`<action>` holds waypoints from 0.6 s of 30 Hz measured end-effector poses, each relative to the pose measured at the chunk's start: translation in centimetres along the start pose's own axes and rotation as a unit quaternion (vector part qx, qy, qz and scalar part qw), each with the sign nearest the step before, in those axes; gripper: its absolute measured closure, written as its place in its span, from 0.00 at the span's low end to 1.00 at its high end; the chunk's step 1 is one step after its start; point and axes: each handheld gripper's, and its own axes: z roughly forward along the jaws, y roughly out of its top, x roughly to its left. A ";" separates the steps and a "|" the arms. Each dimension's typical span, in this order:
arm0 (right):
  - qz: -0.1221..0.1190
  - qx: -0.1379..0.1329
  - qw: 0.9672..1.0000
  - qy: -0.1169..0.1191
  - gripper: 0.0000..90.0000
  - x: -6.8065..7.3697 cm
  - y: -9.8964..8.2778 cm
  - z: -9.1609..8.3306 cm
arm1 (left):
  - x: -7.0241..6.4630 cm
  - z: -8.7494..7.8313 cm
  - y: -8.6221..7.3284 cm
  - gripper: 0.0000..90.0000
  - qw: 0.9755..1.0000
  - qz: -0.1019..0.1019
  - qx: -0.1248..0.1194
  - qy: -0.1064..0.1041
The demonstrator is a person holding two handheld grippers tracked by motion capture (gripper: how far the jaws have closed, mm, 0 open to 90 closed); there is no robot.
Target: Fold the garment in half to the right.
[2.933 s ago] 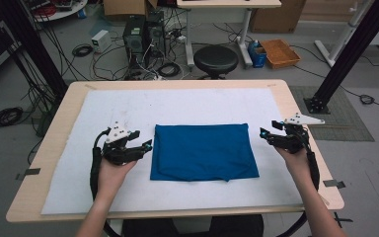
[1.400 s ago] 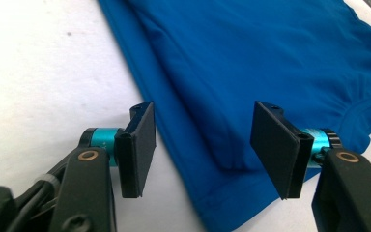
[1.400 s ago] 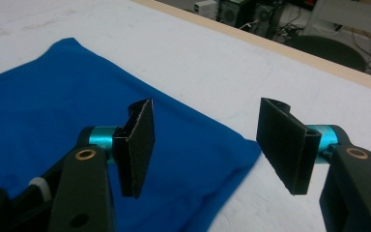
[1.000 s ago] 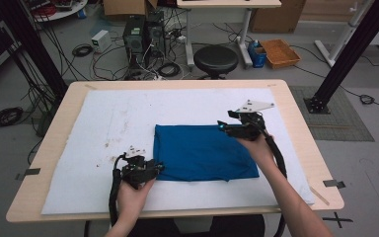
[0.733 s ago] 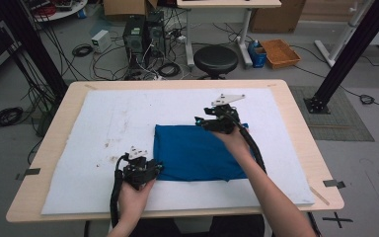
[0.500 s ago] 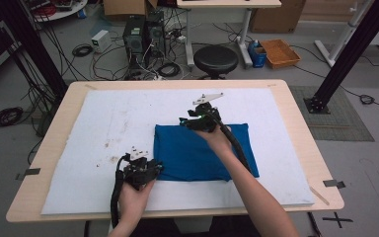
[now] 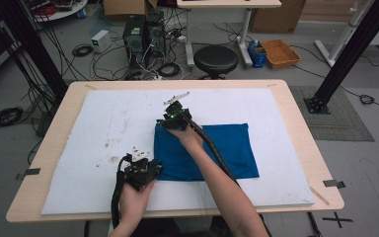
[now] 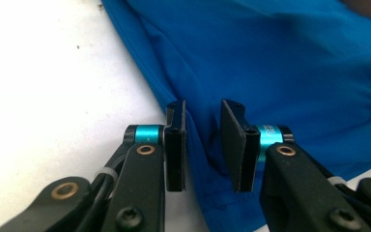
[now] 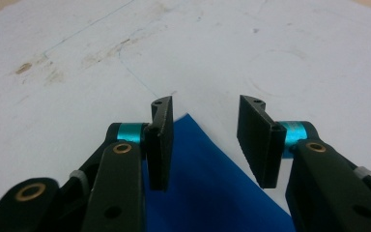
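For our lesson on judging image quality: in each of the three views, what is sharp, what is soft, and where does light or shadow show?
High view: even light, soft overall, blue cloth and white mat clear. Left gripper view: left hand-held gripper sharp, cloth smooth with faint folds, dark blur at top right. Right gripper view: right hand-held gripper crisp, mat stains readable, cloth corner shaded between the jaws.

A plain blue cloth [image 7: 217, 150] lies on a white mat [image 7: 103, 128] speckled with brown stains at nine o'clock; black grippers carry turquoise collars.
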 end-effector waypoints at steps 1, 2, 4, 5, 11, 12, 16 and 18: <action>-0.002 0.004 1.000 -0.002 0.66 0.2 0.2 0.5 | 0.0 0.0 0.0 0.80 1.000 0.000 0.000 0.000; -0.006 0.006 1.000 -0.004 0.67 0.4 0.3 1.0 | 0.0 0.0 0.0 0.80 1.000 -0.001 0.000 0.000; -0.012 0.017 1.000 -0.014 0.68 0.6 0.4 1.8 | 0.0 0.0 0.0 0.80 1.000 -0.002 -0.001 -0.001; -0.012 0.025 0.999 -0.019 0.68 0.7 0.4 2.3 | 0.0 0.0 0.0 0.80 1.000 -0.002 -0.001 -0.001; -0.036 0.056 0.997 -0.032 0.82 1.2 0.3 3.8 | 0.0 0.0 0.0 0.80 1.000 0.000 0.000 -0.002; -0.036 0.055 0.997 -0.029 0.89 1.2 0.3 3.8 | 0.0 0.0 0.0 0.80 1.000 0.001 -0.001 -0.002; -0.047 0.053 0.997 -0.028 0.97 1.5 0.4 3.6 | 0.1 0.0 -0.1 0.85 1.000 -0.002 -0.001 -0.001; -0.047 0.043 0.998 -0.024 0.97 1.4 0.6 3.2 | 0.0 -0.1 -0.1 0.89 1.000 0.000 -0.002 0.000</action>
